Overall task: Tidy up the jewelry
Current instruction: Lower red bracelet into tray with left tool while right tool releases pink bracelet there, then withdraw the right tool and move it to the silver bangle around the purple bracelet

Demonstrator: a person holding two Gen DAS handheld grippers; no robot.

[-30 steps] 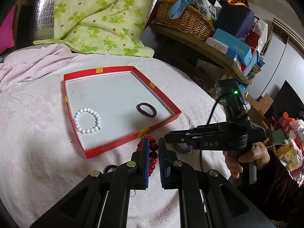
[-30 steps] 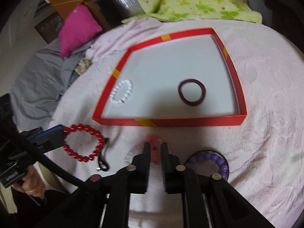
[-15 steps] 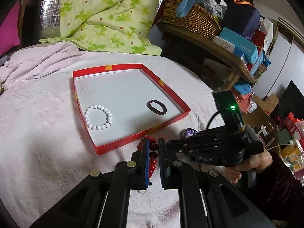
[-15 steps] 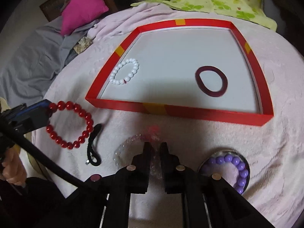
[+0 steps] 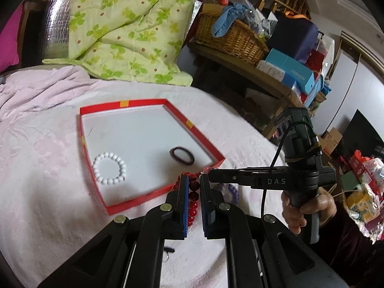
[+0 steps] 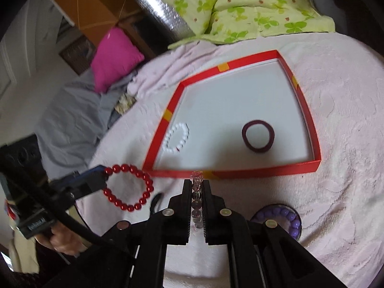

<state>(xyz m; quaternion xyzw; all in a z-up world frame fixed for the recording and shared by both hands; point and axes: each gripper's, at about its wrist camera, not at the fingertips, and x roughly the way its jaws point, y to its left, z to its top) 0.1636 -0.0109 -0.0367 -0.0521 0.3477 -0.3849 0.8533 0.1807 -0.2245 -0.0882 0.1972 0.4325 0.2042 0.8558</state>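
Since half a second earlier, the clear bead bracelet (image 6: 196, 199) had come up off the pink blanket (image 6: 336, 120) and hung pinched edge-on between the narrow jaws of the right gripper (image 6: 197, 206), just short of the near wall of the red tray (image 6: 240, 174). The red bead bracelet (image 6: 129, 187) hung as an open ring from the left gripper (image 6: 96, 180), whose jaws were closed on one side of it, left of the tray's near corner.

Only the right wrist view showed that ring whole; in the left wrist view it appeared as a short run of red beads (image 5: 192, 199) between the left gripper's (image 5: 193, 204) blue pads (image 5: 184, 206). Only the left wrist view showed the right gripper (image 5: 211, 176) from the side, with the hand (image 5: 307, 206) on its handle, reaching over the tray's near right corner.

Two pieces lay inside the tray: one white bead bracelet (image 5: 110, 168) by the left wall and one dark maroon ring (image 5: 181, 155) toward the right. One purple bead bracelet (image 6: 285, 218) lay on the blanket outside it, on a dark round disc, and one small black loop (image 6: 154, 201) lay near the red beads.
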